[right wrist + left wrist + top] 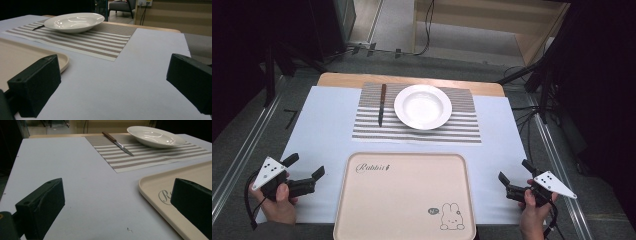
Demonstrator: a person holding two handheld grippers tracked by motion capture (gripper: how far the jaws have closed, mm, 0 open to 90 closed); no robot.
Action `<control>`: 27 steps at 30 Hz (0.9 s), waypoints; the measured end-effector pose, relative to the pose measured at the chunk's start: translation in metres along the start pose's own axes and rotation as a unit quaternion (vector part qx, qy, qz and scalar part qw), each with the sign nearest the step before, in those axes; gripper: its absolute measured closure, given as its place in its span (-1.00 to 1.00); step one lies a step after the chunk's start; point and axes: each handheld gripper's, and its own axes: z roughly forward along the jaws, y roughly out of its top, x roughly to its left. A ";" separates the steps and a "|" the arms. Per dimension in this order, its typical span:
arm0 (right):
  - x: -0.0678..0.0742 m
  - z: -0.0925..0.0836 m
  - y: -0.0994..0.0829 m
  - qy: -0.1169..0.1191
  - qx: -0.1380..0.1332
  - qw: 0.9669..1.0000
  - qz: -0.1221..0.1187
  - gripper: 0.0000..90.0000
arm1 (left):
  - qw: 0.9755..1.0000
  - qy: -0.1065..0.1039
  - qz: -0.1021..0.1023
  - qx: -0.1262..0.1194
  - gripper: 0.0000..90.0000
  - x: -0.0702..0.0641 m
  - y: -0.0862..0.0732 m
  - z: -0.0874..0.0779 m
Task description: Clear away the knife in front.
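Left hand-held gripper and right hand-held gripper agape

The left gripper is seen with its jaws spread wide over bare white table cover, nothing between them. A beige tray lies just behind the right jaw. Well ahead, a knife and a white plate rest on a striped placemat.

Beige rabbit-print tray flat on table's near edge, unoccupied
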 end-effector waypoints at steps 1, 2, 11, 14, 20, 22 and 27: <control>0.000 0.000 0.000 0.000 0.000 1.000 0.000 -1.00 | 1.000 0.000 0.000 0.000 -1.00 0.000 0.000 0.000; 0.001 0.000 0.000 0.001 0.002 1.000 -0.001 -1.00 | 1.000 0.004 0.005 0.003 -1.00 -0.001 0.001 0.000; 0.001 0.000 0.000 0.000 0.003 1.000 -0.001 -1.00 | 1.000 0.005 0.001 0.004 -1.00 -0.007 0.014 -0.002; 0.002 0.000 0.000 0.000 0.004 1.000 -0.003 -1.00 | 1.000 0.002 0.002 0.009 -1.00 -0.012 0.022 0.000; 0.003 0.001 0.000 0.001 0.008 1.000 -0.009 -1.00 | 1.000 -0.006 0.006 0.015 -1.00 -0.019 0.035 0.004; 0.003 0.001 0.000 0.001 0.008 1.000 -0.008 -1.00 | 1.000 -0.010 0.012 0.014 -1.00 -0.022 0.042 0.005; 0.004 0.000 -0.001 0.000 0.008 1.000 -0.009 -1.00 | 1.000 -0.017 0.017 0.014 -1.00 -0.028 0.065 0.010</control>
